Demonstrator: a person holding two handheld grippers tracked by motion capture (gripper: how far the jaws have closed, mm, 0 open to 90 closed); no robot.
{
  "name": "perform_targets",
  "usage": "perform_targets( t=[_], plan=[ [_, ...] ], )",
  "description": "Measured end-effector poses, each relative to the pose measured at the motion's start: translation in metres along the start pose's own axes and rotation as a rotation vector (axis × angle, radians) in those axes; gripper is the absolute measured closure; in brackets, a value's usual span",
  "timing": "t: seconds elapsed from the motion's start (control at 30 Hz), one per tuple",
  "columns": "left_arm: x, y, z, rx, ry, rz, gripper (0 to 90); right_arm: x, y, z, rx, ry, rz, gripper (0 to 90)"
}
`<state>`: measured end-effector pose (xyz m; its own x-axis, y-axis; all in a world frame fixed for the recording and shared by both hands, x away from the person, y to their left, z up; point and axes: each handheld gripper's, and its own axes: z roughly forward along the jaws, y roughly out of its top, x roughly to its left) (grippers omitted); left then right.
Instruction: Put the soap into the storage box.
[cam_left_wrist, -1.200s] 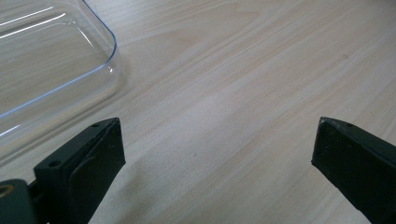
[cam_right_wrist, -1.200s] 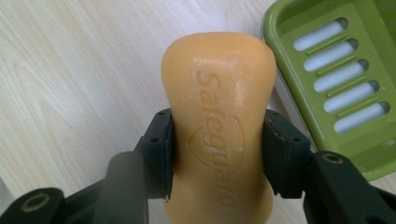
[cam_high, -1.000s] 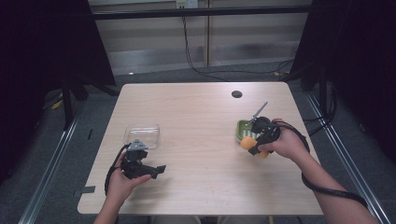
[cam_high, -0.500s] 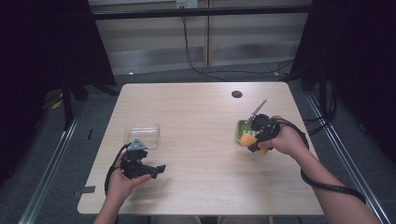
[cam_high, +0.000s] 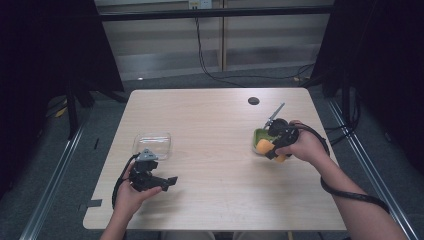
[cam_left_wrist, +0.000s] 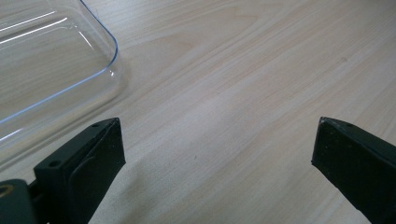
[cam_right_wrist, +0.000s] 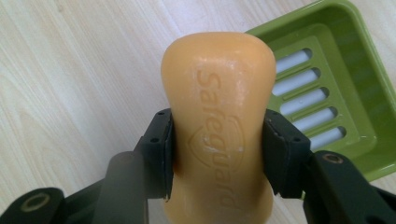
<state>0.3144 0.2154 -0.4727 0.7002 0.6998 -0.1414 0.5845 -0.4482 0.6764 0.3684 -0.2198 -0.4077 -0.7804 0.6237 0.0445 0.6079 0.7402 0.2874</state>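
An orange bar of soap (cam_right_wrist: 218, 121) marked "Safeguard" is clamped between the jaws of my right gripper (cam_right_wrist: 218, 156), held above the table beside a green slotted soap dish (cam_right_wrist: 327, 88). From the high view, the soap (cam_high: 264, 146) and right gripper (cam_high: 272, 146) hang over the left part of the green dish (cam_high: 259, 135) at the table's right. My left gripper (cam_high: 172, 181) rests low at the front left, jaws wide apart with bare wood between them. A clear plastic lid or tray (cam_left_wrist: 42, 70) lies just beyond its left jaw.
The clear tray (cam_high: 152, 145) sits on the left half of the wooden table (cam_high: 215, 120). A dark round grommet hole (cam_high: 253, 101) is near the far edge. Cables trail from both grippers. Dark curtains and floor rails flank the table.
The right gripper with the soap has shifted slightly left and toward the person over the dish's edge. The left gripper has stayed put.
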Motion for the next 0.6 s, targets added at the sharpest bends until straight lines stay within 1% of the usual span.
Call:
perform_targets(
  t=[0.03, 0.07, 0.1, 0.13, 0.17, 0.2, 0.27, 0.37, 0.4, 0.47, 0.6],
  plan=[
    [0.0001, 0.0001, -0.0003, 0.007, 0.0, 0.007, 2.0, -0.0008, 0.0003, -0.0001, 0.001, -0.001, -0.008, 50.3],
    [-0.0006, 0.0001, 0.0002, 0.002, -0.003, 0.0, 2.0, -0.0013, 0.0005, -0.0005, 0.003, -0.003, -0.004, 50.3],
    [-0.0006, 0.0001, 0.0002, 0.002, -0.003, 0.0, 2.0, -0.0009, 0.0007, -0.0007, 0.006, 0.001, 0.013, 50.3],
    [-0.0002, 0.0, 0.0004, 0.001, -0.003, 0.008, 2.0, -0.0009, 0.0007, -0.0007, 0.006, 0.001, 0.013, 50.3],
    [-0.0005, 0.0, 0.0009, -0.006, -0.004, 0.006, 2.0, -0.0026, 0.0006, -0.0002, 0.004, -0.002, -0.003, 50.3],
    [-0.0003, 0.0004, 0.0002, 0.008, -0.003, 0.009, 2.1, -0.0032, 0.0008, -0.0003, 0.008, -0.003, 0.001, 50.3],
    [-0.0005, 0.0002, 0.0007, 0.005, 0.002, 0.006, 2.0, -0.0045, 0.001, -0.0003, 0.01, -0.001, -0.005, 50.3],
    [-0.0005, 0.0003, 0.0008, 0.008, -0.001, 0.008, 2.1, -0.0056, 0.0012, 0.0003, 0.012, -0.004, -0.009, 50.3],
    [-0.0006, 0.0004, 0.0011, 0.008, -0.003, 0.008, 2.1, -0.0064, 0.0013, 0.0007, 0.012, -0.005, -0.018, 50.3],
    [-0.0011, 0.0004, 0.0015, 0.007, -0.004, 0.006, 2.0, -0.0061, 0.0021, 0.0, 0.022, -0.011, -0.018, 50.3],
    [-0.0016, 0.0004, 0.0021, 0.012, -0.004, 0.007, 2.0, -0.0064, 0.0033, -0.0008, 0.019, -0.006, -0.015, 50.3]
  ],
)
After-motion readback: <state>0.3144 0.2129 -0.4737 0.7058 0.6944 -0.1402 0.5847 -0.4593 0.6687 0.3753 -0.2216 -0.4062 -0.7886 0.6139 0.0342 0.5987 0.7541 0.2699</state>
